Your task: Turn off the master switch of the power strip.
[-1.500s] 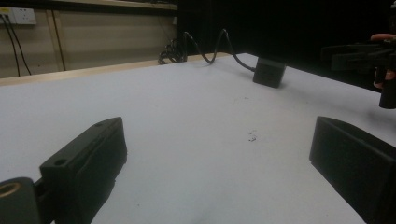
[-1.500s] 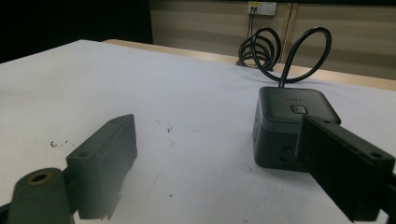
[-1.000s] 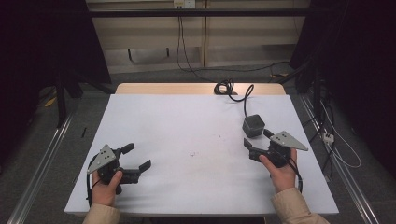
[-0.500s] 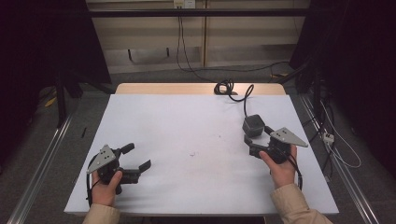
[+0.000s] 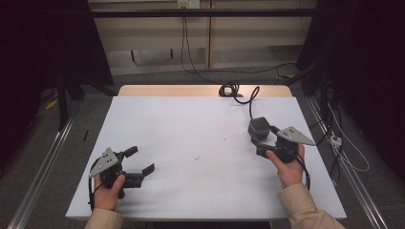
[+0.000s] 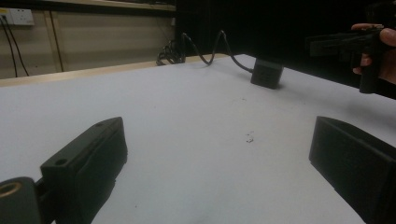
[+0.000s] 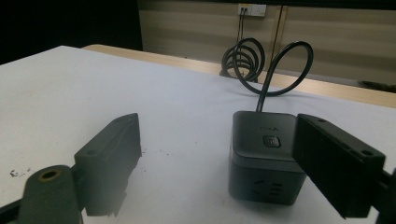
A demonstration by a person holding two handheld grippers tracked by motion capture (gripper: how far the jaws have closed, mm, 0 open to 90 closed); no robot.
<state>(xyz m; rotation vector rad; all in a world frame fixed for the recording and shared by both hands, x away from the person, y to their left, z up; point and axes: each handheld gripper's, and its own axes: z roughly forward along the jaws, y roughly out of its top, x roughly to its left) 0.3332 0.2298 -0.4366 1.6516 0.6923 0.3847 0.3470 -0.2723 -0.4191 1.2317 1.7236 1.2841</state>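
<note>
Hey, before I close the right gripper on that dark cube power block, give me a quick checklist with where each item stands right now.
1. Right gripper open: ok, its fingers are spread wide.
2. Cube power block between the fingers: not ok, it sits close against the right-hand finger, with a wide gap to the other.
3. Block upright on the table: ok, its button face points up.
4. Cord clear of the fingers: ok, it loops away behind the block toward the far edge.
5. Left gripper out of the way: ok, open near the table's near left corner.
6. Fingers touching the block: cannot tell.
</note>
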